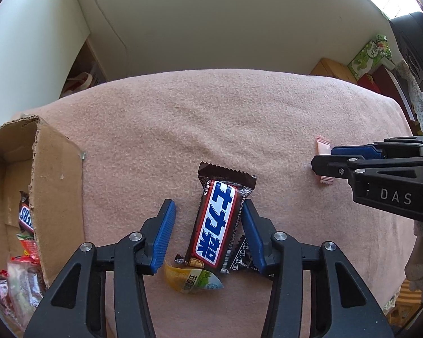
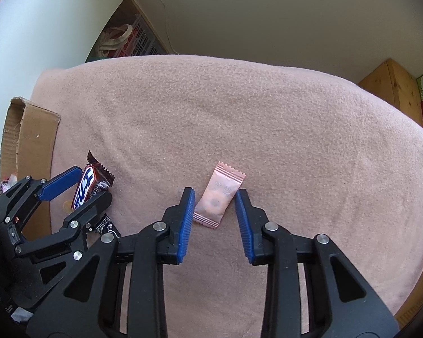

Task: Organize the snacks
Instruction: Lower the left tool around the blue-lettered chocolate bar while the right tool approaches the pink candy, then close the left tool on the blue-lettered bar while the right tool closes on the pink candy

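Left gripper (image 1: pixel 208 225): part open, straddled chocolate bar (image 1: pixel 215 229), right pad touching wrapper, left pad clear. Right gripper (image 2: pixel 215 214): narrowly open around pink candy (image 2: pixel 218 195), not clamped. Both lay on pink blanket (image 1: pixel 239 118). Cardboard box (image 1: pixel 56 183) of snacks stood left.

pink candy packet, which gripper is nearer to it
Right. The right gripper straddles the pink candy packet, one finger on each side. The left gripper is off to the side, around the chocolate bar near the cardboard box.
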Tool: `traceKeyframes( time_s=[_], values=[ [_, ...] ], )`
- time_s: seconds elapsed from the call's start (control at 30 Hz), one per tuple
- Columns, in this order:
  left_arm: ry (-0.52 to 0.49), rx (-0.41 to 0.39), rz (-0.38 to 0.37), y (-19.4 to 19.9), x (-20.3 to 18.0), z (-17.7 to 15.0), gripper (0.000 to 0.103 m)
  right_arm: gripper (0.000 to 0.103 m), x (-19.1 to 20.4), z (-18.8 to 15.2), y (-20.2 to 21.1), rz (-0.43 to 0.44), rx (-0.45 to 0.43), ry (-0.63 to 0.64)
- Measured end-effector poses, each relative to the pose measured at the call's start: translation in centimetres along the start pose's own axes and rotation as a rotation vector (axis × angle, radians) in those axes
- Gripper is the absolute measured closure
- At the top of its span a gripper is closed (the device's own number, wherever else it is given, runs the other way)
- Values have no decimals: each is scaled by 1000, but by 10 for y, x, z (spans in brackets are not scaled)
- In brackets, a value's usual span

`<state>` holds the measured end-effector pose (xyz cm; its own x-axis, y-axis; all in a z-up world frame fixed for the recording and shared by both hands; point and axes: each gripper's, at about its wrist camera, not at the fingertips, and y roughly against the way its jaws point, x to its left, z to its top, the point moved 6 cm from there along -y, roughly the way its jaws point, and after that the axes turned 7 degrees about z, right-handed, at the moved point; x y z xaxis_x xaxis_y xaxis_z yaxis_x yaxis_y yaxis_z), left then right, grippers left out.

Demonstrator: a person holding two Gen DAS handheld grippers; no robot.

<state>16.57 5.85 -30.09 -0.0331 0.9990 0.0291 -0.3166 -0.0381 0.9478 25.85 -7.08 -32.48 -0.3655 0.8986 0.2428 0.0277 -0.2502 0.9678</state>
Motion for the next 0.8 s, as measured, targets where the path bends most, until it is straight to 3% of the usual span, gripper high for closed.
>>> traceKeyframes(
  time_s=[0.1,0.17,0.8],
  values=[
    [12,-9,-7,0,0,3,68,81,-1,0,1,-21,1,16],
    [19,-14,-13,0,-1,5,76,82,-1,1,1,-21,2,21],
    [86,-68,-71,20,3,3,76,83,-21,-13,32,27,-54,18]
  ],
)
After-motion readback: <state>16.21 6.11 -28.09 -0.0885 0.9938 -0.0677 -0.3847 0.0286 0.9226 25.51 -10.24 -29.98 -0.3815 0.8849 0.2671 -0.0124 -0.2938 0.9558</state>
